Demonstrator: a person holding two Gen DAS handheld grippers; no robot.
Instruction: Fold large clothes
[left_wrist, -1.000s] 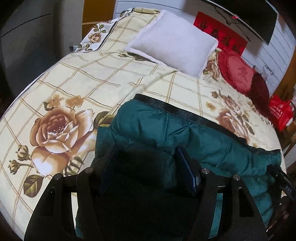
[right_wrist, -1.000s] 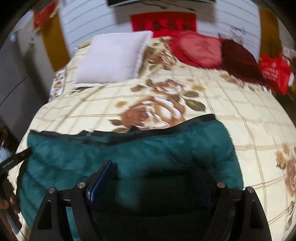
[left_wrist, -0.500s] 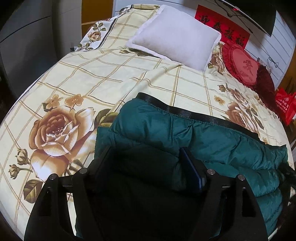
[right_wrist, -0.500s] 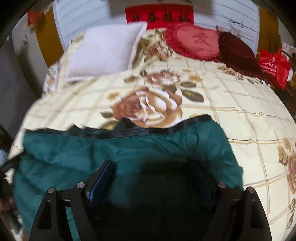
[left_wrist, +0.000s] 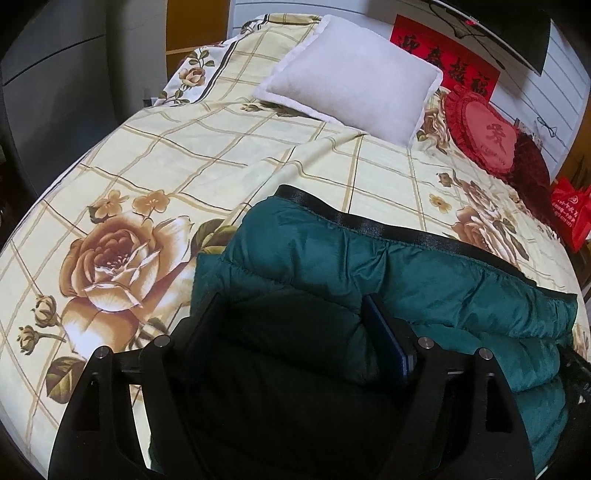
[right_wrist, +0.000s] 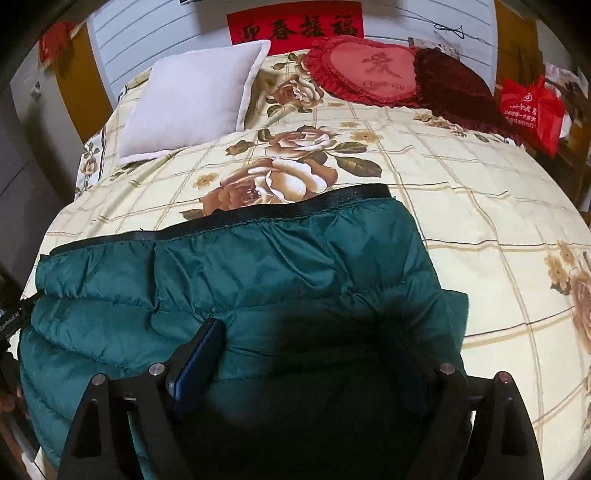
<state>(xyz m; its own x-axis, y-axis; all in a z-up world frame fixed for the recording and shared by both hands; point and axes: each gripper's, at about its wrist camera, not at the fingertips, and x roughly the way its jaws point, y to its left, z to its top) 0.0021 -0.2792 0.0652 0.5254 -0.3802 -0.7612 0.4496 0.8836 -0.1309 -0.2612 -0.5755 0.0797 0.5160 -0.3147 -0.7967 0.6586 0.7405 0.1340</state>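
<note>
- Lying folded at the near edge of the cream floral-print bedspread, the dark green quilted puffer jacket is seen as a thick, stacked bundle, its black elastic hem band turned toward the pillows.
- Left gripper: jaws are spread wide, with a swell of green padding sitting between them; one blue pad is seen against the fabric, the other is lost in shadow. No pinch is evident; whether the cloth is actually held cannot be told for certain.
- Right gripper: likewise wide apart over the jacket's other end, the left blue pad touching or just beside the shell; the opposite finger is too dark to judge.
- Risk 1: the slick, puffy shell is judged likely to spring back. If pressure is lifted unevenly, the upper layer may slide off the lower one and the fold may be lost.
- Risk 2: if the jaws are closed on only the outer shell, a single layer may be pulled up and the stack dragged apart.
- Risk 3: the bundle lies close to the bed's near edge; a pull toward the operator is judged able to tip it off.
- Risk 4: the loose bedspread may be caught under a fingertip and rucked along with the jacket.
- White square pillow and red heart-shaped cushion are well apart from the work; no interference is expected.
</note>
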